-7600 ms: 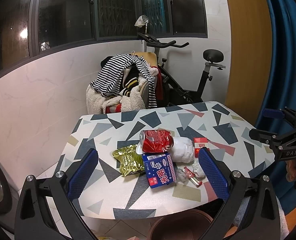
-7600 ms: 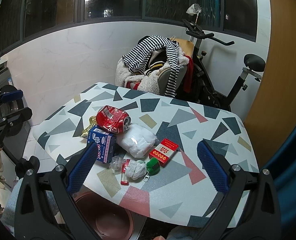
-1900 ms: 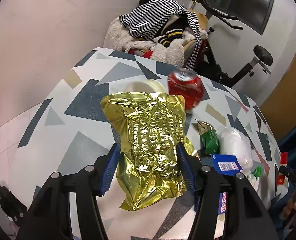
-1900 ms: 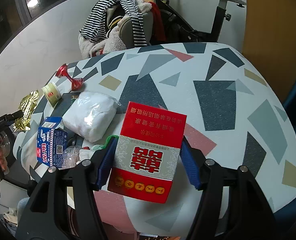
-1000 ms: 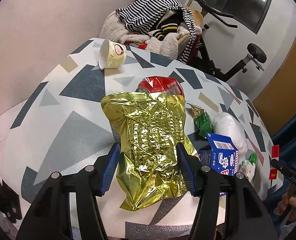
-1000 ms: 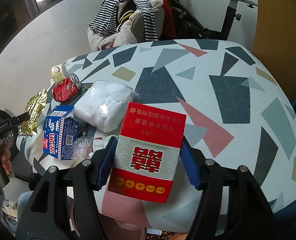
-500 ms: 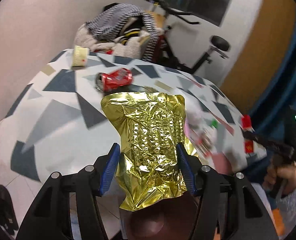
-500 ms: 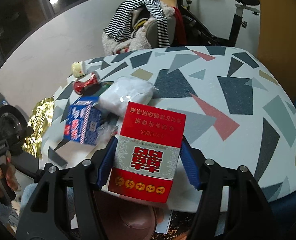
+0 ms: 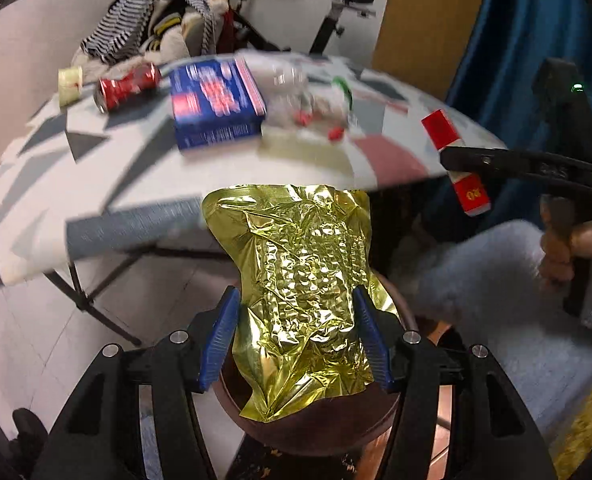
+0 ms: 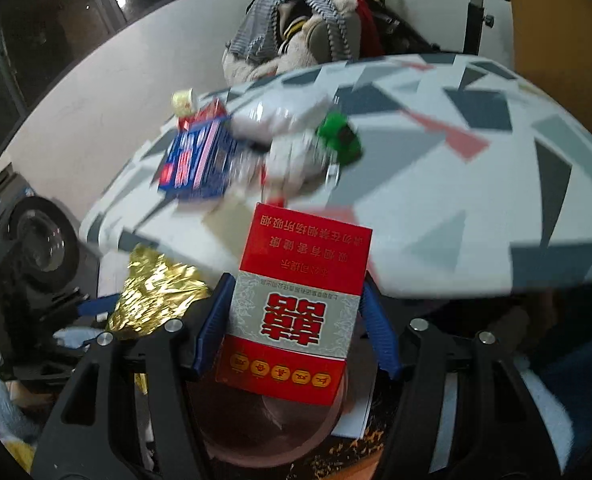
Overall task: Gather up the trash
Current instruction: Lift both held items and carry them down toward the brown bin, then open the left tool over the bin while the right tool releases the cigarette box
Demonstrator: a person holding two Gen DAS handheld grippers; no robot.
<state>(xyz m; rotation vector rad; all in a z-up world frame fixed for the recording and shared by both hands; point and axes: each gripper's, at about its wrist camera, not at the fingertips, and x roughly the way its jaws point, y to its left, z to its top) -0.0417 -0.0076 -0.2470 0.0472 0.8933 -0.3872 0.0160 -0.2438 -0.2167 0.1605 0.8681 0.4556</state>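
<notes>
My left gripper [image 9: 296, 336] is shut on a crumpled gold foil wrapper [image 9: 300, 280] and holds it over a brown bin [image 9: 316, 432] on the floor. My right gripper [image 10: 293, 328] is shut on a red and silver carton [image 10: 296, 300] and holds it above the same bin [image 10: 271, 432]. The foil wrapper also shows at the left of the right wrist view [image 10: 151, 292]. The carton also shows at the right of the left wrist view [image 9: 456, 160]. A blue box [image 9: 215, 104], a red can [image 9: 127, 84] and small scraps [image 9: 316, 108] lie on the table.
The patterned table [image 10: 476, 184] stands just behind the bin, its front edge close to both grippers. A small cup [image 9: 69, 82] lies at its far left. A chair with striped clothes [image 9: 155, 36] and an exercise bike [image 9: 336, 12] stand behind. A blue curtain [image 9: 516, 40] hangs on the right.
Both grippers have dropped below the table's front edge and come over the brown bin, each keeping hold of its item. The views are blurred by the motion.
</notes>
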